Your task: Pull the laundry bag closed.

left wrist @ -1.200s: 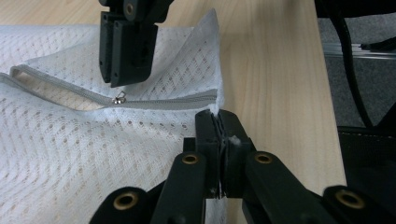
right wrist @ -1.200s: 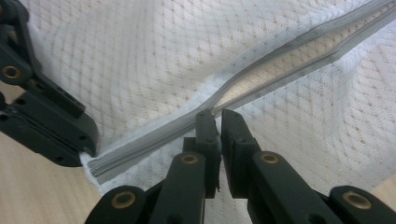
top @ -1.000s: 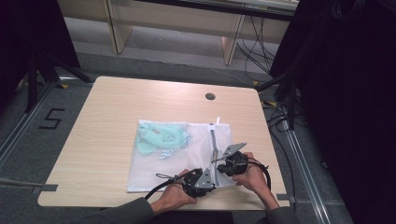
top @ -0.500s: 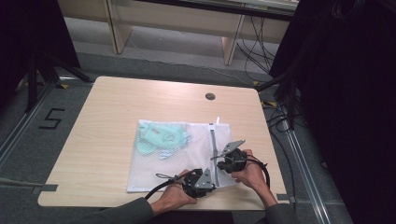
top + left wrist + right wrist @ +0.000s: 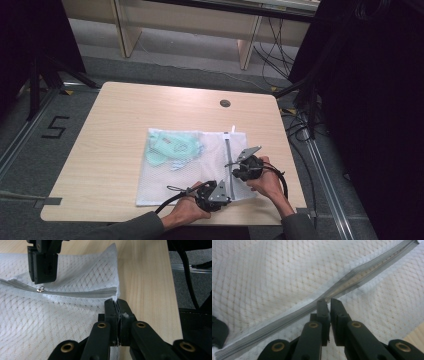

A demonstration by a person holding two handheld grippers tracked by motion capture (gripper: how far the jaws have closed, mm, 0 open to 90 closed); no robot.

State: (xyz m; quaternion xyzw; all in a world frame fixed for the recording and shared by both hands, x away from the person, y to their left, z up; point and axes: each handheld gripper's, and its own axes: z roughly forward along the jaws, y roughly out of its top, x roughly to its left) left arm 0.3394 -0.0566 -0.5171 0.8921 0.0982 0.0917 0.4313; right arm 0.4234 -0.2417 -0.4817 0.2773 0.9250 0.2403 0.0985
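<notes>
White mesh laundry bag point(image 5: 190, 167) lies flat at lower centre of the high view, on the near half of the light wood surface point(image 5: 120, 130). Diamond-knit netting, see-through; pale mint-green fabric items point(image 5: 172, 147) show through its upper left part. A grey zipper point(image 5: 229, 160) runs down the bag's right side, with a white tab sticking out at its far end.

Left tongs point(image 5: 117, 305), bottom centre of the left gripper view, are pressed together on the bag's corner right at the zipper's end; a bit of white mesh shows pinched between the jaws. In the high view they sit at the bag's near right corner point(image 5: 212, 192).

Right tongs point(image 5: 328, 302), bottom centre of the right gripper view, sit on the zipper line with a thin slit between the jaws. The left gripper view shows them at upper left point(image 5: 42, 265), right above the small metal zipper pull point(image 5: 40, 289); whether they actually pinch the pull is hard to say from these angles. The zipper reads as closed on one side of the tongs and slightly parted on the other.

Writing: a dark "5" point(image 5: 55, 127) marked on the floor, left edge of the high view. No readable brand on the bag.
</notes>
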